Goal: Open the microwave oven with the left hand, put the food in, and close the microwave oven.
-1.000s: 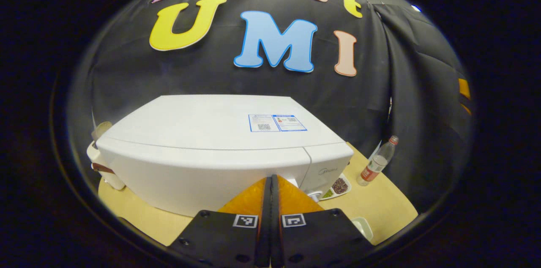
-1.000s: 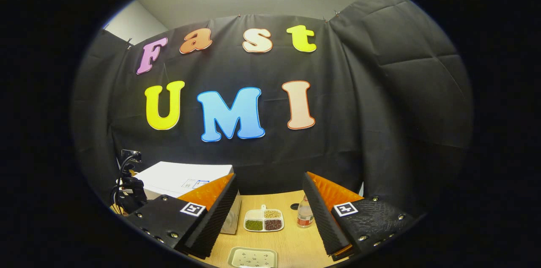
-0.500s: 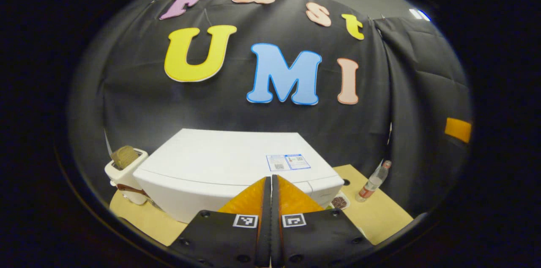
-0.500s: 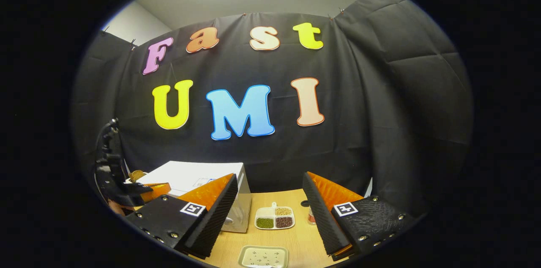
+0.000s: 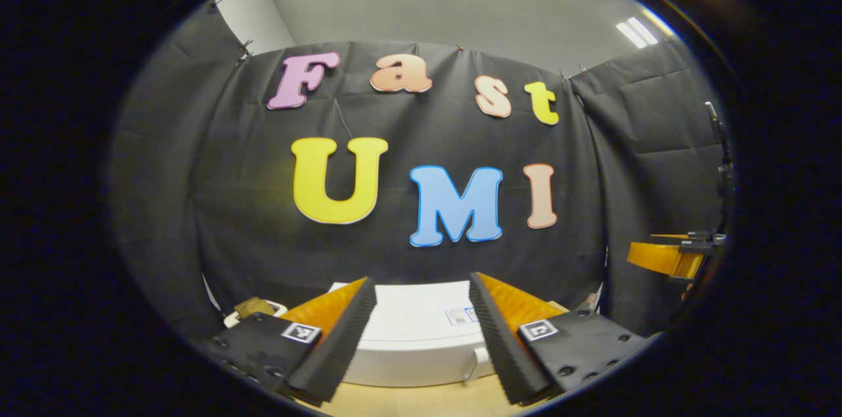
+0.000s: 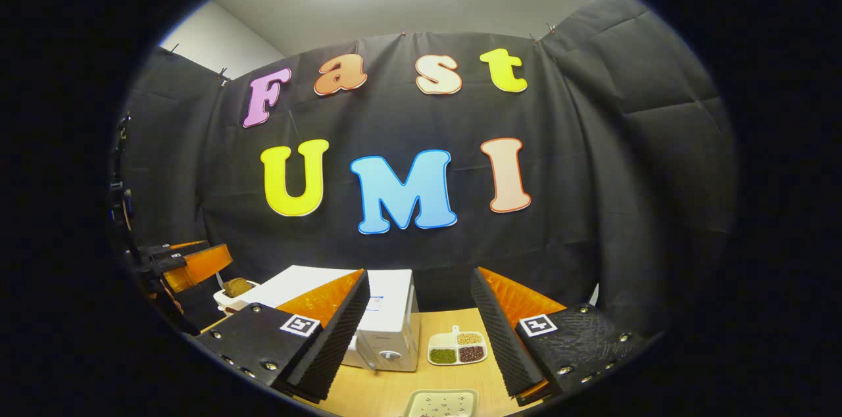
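The white microwave stands on the wooden table with its door closed, just beyond my left gripper, which is open with nothing between its fingers. In the right gripper view the microwave is left of centre, and a divided white dish of beans lies on the table to its right. A pale plate with small bits on it lies nearer. My right gripper hangs open and empty above the table. The left gripper shows at the far left, raised.
A white toaster with a slice of bread stands left of the microwave, and the toaster peeks out behind my left finger. The right gripper shows at the right edge. Black cloth walls close in behind and to the right.
My left gripper has gone from shut to open and has drawn back and tilted up from the microwave. The right gripper has drifted, bringing more of the microwave into its view.
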{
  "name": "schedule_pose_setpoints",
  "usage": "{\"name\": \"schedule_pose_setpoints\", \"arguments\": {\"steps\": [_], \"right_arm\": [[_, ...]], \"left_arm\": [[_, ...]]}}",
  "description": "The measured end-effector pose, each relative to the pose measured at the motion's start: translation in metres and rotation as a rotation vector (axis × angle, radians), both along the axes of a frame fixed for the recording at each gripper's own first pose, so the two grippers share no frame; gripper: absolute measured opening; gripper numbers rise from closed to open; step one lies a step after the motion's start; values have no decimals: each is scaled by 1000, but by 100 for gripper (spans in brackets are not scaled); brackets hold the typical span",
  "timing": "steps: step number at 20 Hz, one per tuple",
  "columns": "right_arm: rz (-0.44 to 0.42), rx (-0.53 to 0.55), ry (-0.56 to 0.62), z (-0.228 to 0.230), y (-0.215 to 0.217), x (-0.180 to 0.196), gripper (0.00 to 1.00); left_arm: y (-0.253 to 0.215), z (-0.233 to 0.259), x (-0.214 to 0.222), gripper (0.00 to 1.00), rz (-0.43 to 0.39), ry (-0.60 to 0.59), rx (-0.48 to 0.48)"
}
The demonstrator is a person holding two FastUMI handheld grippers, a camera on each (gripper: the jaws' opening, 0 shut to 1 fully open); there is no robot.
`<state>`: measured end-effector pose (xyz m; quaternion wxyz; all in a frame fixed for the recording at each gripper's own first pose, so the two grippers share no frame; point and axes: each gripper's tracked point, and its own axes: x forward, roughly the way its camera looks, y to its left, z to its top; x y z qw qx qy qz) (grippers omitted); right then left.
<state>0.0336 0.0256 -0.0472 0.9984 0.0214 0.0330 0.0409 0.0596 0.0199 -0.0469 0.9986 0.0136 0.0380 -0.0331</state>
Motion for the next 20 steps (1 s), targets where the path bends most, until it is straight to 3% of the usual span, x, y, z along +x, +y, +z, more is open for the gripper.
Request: {"name": "schedule_pose_setpoints", "arguments": {"steps": [1,11,20], "right_arm": [[-6,1,-6,5,6,-3,94],[-12,-12,-66,33,63,-42,94],[15,-10,-60,36,89,-59,94]], "left_arm": [[3,8,-2,99,1,-18,-2],[62,31,-56,94,1,-28,0],[78,44,-74,94,-4,-51,0]]}}
